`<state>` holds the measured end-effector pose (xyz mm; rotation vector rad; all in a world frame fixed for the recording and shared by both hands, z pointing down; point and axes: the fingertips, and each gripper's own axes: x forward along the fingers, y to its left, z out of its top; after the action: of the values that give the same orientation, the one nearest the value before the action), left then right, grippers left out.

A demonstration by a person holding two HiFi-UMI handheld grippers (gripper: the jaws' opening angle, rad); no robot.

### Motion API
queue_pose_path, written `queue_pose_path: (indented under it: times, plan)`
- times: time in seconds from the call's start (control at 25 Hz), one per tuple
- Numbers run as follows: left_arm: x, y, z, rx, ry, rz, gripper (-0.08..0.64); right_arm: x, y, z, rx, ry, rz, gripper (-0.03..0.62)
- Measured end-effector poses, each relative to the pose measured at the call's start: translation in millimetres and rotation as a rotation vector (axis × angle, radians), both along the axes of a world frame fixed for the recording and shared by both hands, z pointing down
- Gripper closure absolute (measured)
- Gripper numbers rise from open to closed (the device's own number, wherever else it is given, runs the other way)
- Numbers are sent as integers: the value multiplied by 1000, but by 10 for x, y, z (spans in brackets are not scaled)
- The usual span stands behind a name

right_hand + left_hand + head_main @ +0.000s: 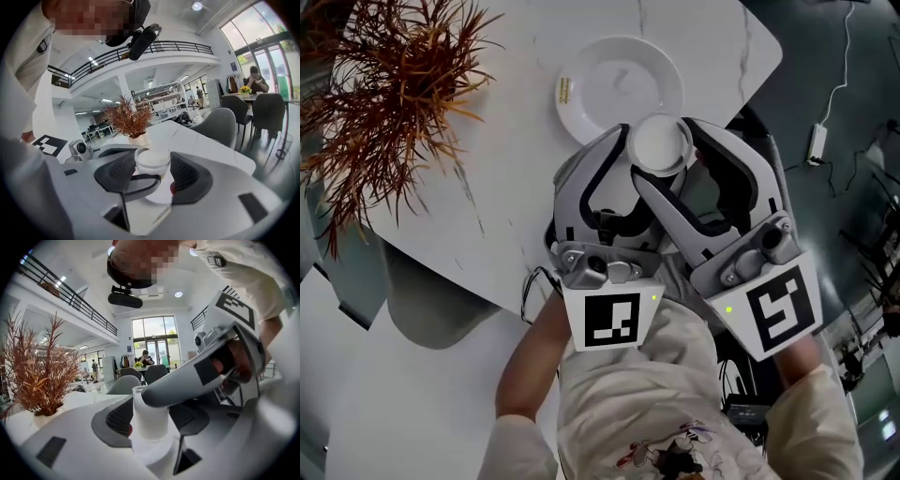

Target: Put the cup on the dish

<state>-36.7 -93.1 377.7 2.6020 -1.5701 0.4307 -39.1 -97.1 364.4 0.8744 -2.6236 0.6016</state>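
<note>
The white cup (pixel 661 143) is at the near right rim of the white dish (pixel 614 80) on the marble table. Both grippers reach in from below and cross around it. My left gripper (pixel 649 161) has its pads against the cup's (pixel 151 414) sides and is shut on it. A finger of the right gripper (pixel 187 386) crosses in front of the cup's top. My right gripper (pixel 667 155) stands wide, with the cup (pixel 152 161) between its pads but not squeezed. A white round surface (pixel 159 193), seemingly the dish, lies right under the cup. Whether the cup rests on it is unclear.
A potted plant with rust-red leaves (pixel 384 103) stands at the table's left. The table's (pixel 516 187) near edge runs just below the grippers, with a grey chair (pixel 431 314) tucked under it. A cable and adapter (pixel 816 141) lie on the floor to the right.
</note>
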Motion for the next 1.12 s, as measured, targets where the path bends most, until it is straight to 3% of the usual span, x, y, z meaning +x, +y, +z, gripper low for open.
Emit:
queue_pose_path:
  times: [0.24,0.48,0.72,0.88,1.12]
  plan:
    - [78,-24,136,-41,-68,20,316,61,-27,103,19,30,-4,353]
    - [26,-24,236,-41,-89,18,314,-33,41,173,-4,40,-83,354]
    - [-44,-22,211,12,-49,18,314,-85,74,131,-53,-19,-104,353]
    - [-163,-6,278,-7,-49,-5,313,25,-28,92,-66,-69,-86,351]
    - [-268,23,349,-27,-7,-29,313,269,-118,128,-77,-54,-38,351]
